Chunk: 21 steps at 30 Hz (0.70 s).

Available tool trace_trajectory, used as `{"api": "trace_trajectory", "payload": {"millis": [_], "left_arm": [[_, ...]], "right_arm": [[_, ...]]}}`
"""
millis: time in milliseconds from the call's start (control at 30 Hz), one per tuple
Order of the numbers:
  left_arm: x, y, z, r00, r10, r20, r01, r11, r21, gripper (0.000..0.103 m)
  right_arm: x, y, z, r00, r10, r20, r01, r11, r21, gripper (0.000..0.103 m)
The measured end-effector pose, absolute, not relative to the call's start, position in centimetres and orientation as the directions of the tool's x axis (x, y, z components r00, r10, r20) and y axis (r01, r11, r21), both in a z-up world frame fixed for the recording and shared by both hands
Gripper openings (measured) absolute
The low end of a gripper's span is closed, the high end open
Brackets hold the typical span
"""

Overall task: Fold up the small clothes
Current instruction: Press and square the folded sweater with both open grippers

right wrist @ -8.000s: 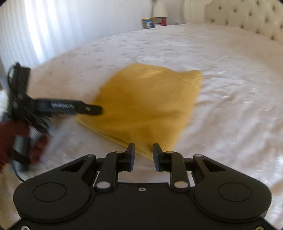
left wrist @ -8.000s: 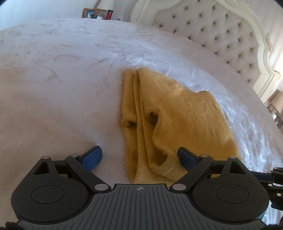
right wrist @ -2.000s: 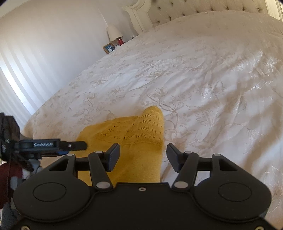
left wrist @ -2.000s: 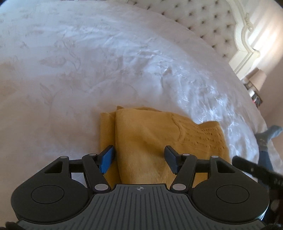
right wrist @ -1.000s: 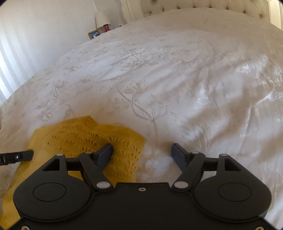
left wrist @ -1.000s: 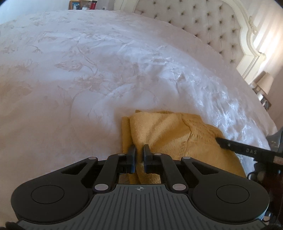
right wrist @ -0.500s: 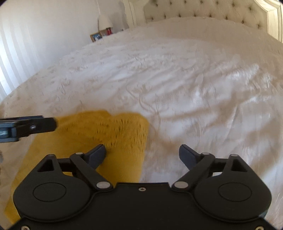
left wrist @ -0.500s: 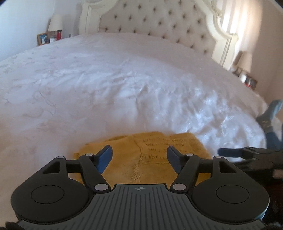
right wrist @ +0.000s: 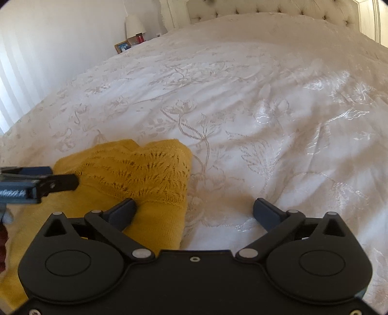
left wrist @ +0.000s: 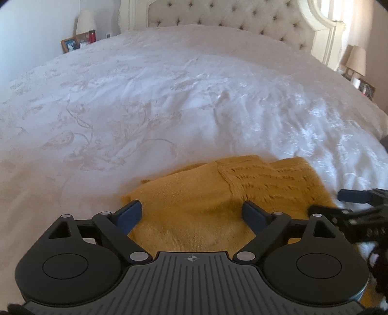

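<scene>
A mustard-yellow knitted garment lies folded on the white bedspread, its lace-patterned part on top at the right. My left gripper hangs over its near part with jaws opening wide; the pads press on nothing. In the right wrist view the same garment lies at the lower left. My right gripper stands over the garment's right edge, jaws opening, left fingertip above the knit and right fingertip above bare bedspread. Each gripper shows at the edge of the other's view.
A tufted headboard closes the far end of the bed. A nightstand with a lamp, a framed photo and a red cup stands at the back left. Another lamp stands at the right.
My left gripper has let go of the garment's fold and its jaws have spread wide. My right gripper's jaws have widened too. Both views have tilted up toward the headboard; the garment lies flat.
</scene>
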<state>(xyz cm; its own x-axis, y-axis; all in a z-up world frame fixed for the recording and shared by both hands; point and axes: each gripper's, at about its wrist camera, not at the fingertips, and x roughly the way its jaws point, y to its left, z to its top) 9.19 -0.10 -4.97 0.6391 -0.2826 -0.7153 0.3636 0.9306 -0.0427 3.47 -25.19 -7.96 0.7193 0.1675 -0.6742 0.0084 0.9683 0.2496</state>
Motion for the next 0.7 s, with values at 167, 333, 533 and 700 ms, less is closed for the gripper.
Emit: {"api": "trace_trajectory", "payload": {"millis": [167,333,533,700], "left_arm": [[6.0,0.6,-4.0,0.623,-0.315,-0.716,0.41,0.911,-0.045,0.091],[3.4,2.0,-4.9,0.583,-0.305,-0.753,0.387,0.919,-0.072,0.091],[0.7,4.1,-6.2,0.555,-0.285,-0.781,0.33,0.938,-0.108,0.091],[-1.2,5.3,-6.4,0.549,-0.287,-0.785,0.304,0.943,-0.132,0.091]], "right_arm": [[1.6,-25.4,-5.6,0.744,0.19,-0.64,0.005,0.957,0.29,0.102],[-0.2,-24.9,-4.6,0.716,0.202,-0.668,-0.001,0.957,0.289,0.102],[-2.7,-24.6,-5.1,0.65,0.206,-0.732,0.013,0.959,0.282,0.102],[-5.1,-24.5,-5.6,0.598,0.219,-0.771,0.03,0.955,0.295,0.102]]}}
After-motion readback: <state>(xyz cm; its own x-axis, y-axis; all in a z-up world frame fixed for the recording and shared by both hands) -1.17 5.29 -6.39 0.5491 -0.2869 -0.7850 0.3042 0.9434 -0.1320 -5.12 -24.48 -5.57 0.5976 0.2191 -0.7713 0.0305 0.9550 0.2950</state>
